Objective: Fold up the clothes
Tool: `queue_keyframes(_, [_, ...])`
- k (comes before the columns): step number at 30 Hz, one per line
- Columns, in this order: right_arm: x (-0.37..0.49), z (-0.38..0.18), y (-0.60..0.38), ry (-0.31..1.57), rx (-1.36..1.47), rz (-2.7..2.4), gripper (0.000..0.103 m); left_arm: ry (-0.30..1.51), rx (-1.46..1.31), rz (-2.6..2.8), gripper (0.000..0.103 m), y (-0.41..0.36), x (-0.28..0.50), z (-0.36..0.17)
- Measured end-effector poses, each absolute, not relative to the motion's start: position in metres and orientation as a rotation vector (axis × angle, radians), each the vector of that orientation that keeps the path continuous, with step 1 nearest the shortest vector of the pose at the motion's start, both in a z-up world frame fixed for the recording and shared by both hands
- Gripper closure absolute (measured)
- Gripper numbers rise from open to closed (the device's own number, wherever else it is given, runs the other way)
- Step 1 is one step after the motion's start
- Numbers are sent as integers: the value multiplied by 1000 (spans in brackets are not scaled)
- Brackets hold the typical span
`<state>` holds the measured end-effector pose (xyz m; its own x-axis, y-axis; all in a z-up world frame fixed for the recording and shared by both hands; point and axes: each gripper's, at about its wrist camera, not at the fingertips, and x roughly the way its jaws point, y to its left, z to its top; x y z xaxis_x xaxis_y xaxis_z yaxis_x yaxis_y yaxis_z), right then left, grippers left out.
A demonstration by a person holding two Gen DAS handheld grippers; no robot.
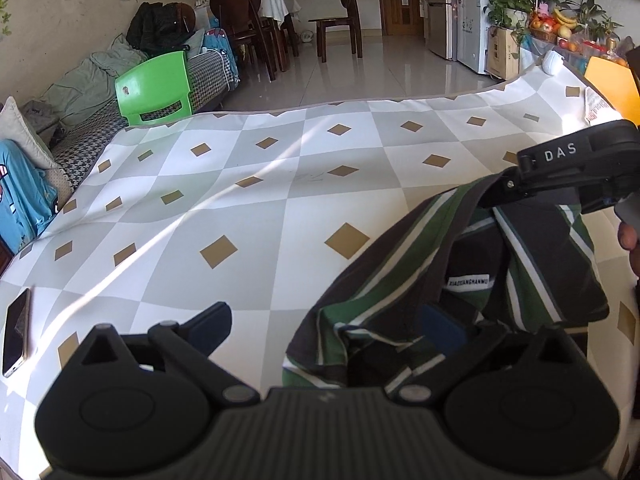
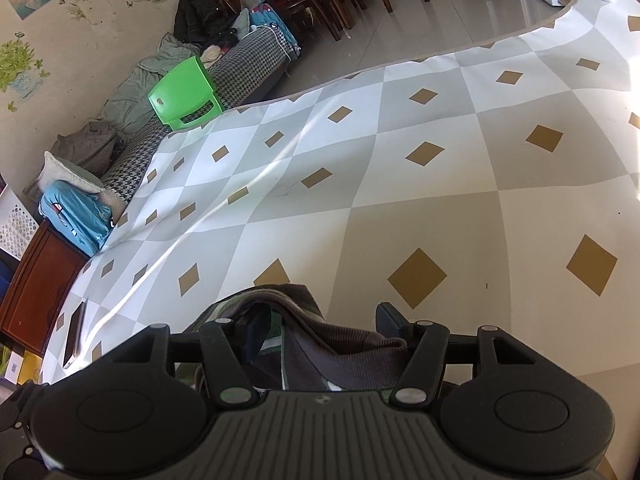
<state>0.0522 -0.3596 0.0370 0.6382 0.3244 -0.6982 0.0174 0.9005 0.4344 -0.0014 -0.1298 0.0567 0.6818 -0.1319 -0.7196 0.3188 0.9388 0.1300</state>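
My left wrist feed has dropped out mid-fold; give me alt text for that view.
The left tongs stand wide open over the near edge of a striped green, white and dark shirt lying bunched on a diamond-patterned tablecloth. The right tongs reach in from the right at the shirt's far edge. A phone lies at the left.

Diamond-patterned tablecloth (image 1: pixel 280 208), phone (image 1: pixel 16 332) at its edge, green chair (image 1: pixel 154 88), fruit basket (image 1: pixel 550 26)

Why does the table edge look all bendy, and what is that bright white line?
Left wrist view: the fisheye lens curves the tablecloth edge; the line is a sunlit crease. Right wrist view: stronger bending, same crease, sun glare at the right edge.
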Motion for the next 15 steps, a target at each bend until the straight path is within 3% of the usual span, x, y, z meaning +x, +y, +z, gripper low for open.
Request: queue_keyframes(15, [35, 58, -369, 812, 435, 257, 45, 894, 286, -351, 0, -164, -35, 22])
